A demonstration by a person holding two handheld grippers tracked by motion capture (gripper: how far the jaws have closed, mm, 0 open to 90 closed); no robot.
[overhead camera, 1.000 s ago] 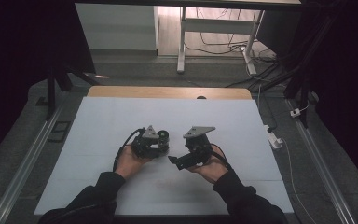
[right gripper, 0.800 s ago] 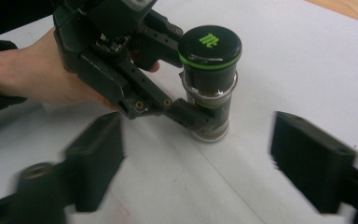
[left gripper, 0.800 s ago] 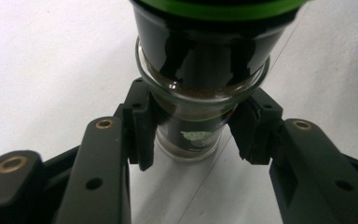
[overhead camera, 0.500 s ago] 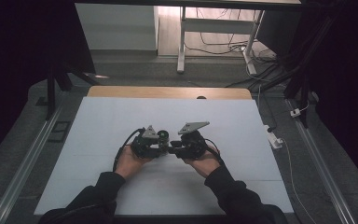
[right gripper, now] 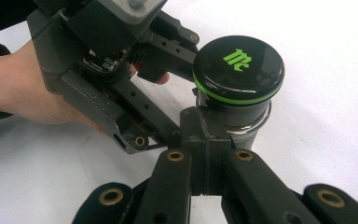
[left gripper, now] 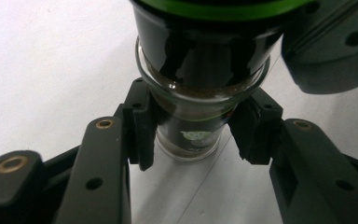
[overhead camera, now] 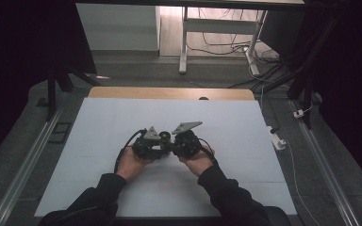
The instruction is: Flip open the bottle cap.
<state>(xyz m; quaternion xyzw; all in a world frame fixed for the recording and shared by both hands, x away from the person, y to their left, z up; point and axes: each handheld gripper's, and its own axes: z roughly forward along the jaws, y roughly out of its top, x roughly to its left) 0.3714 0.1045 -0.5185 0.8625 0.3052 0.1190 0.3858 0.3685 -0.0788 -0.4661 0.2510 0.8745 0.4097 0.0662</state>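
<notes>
The small glass spice jar [left gripper: 190, 135] stands upright on the white table [overhead camera: 99, 136], its long axis vertical, black green-ringed cap [right gripper: 238, 70] on top. The left gripper [left gripper: 191, 133] clamps the glass body, one jaw at 9 o'clock, the other at 3. The right gripper [right gripper: 205, 154] has just been closing; its jaws meet right beneath the cap at 6 o'clock, apparently pinching nothing. Both hands sit near the table's centre; dark floor and cables lie beyond.
</notes>
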